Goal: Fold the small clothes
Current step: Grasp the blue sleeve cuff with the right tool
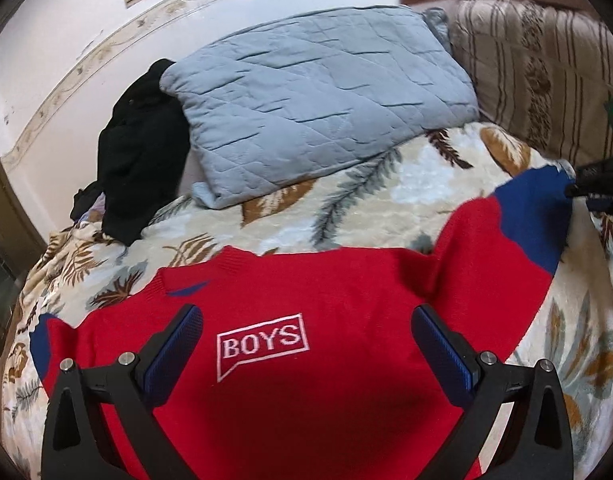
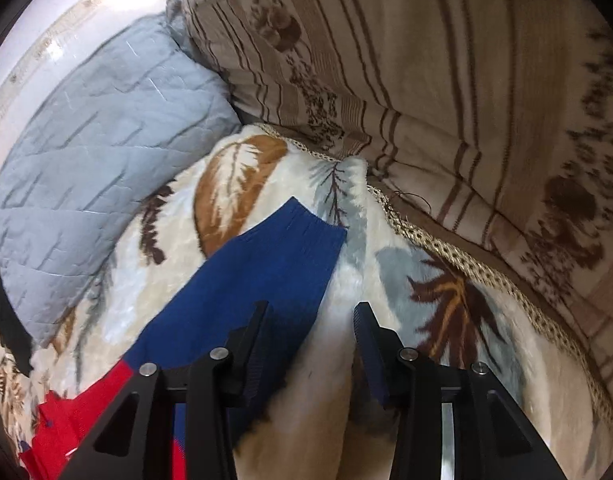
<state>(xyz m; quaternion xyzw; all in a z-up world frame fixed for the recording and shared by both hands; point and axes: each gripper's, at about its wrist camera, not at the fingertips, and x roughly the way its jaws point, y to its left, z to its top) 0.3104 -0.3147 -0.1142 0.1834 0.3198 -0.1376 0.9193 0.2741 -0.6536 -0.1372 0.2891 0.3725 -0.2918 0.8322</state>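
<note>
While the red sweater [image 1: 306, 360] lies flat on the bed [image 1: 386, 184] — no fold made yet — left gripper [image 1: 306, 356] hovers, jaws released; right gripper [image 2: 314, 344] straddles the blue cuff [image 2: 266, 264], unclenched.

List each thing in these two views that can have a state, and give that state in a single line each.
Red knitted sweater with "BOYS" patch: spread flat, front up, unfolded.
Blue cuffed sleeve: stretched out on the blanket.
Leaf-patterned fleece blanket: spread over the bed.
Grey quilted pillow: lying on the bed.
Black garment: crumpled beside the pillow.
Left gripper: open above the sweater.
Right gripper: open, nothing pinched.
</note>
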